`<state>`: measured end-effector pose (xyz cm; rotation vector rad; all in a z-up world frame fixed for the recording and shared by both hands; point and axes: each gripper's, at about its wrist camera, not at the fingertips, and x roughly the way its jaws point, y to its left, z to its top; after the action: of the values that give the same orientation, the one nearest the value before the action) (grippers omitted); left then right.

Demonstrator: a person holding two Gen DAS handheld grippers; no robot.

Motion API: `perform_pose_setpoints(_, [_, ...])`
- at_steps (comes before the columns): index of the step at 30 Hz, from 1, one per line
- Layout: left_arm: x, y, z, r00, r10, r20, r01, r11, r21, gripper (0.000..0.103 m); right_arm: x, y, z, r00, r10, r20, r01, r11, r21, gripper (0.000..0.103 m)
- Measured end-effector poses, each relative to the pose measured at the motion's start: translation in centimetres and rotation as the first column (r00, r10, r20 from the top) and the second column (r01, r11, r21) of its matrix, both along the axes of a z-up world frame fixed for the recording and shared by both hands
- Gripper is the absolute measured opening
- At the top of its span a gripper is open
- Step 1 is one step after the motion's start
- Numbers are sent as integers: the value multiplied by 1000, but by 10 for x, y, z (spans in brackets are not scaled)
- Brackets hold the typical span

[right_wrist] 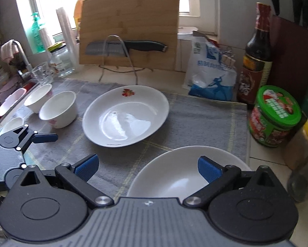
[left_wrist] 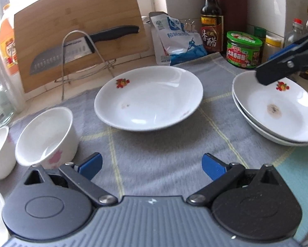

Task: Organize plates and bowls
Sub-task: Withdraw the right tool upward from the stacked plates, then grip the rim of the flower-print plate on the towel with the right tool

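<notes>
Right wrist view: stacked plates [right_wrist: 174, 170] under parted right tongs [right_wrist: 147, 168] (left tongs [left_wrist: 152, 165] parted too).

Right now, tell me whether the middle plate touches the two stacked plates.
Apart. The left wrist view shows a strip of grey cloth between the middle plate and the stacked plates.

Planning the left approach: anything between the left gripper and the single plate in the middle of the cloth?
Nothing visible. The left gripper is open and faces the single plate across bare grey cloth. The nearest bowl sits off to its left, outside that path.
</notes>
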<state>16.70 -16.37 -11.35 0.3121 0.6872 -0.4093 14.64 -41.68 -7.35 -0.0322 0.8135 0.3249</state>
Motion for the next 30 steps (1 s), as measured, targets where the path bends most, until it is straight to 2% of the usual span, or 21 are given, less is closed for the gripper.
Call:
perform_pose_setpoints(10, [37,-13,-20,1000,-8,-27,6,997,-72,102,28,-7,8,999,-16,-32,15,999,-44,103])
perform_pose_setpoints(15, [48,-13,-25,997,15,-80,-24,993,-114,102,55,7,6,996,76,-56,-77,997,-22,103])
perform_pose_setpoints(22, [55,-18,-26,996,35,-78,-43,992,-115,103,108,32,-4,972,203,-116,-202,979,20,103])
perform_pose_setpoints(30, [60,-20,-30,998,6,-56,-13,992,-124,103,163,48,-23,945,273,-180,-270,962,39,103])
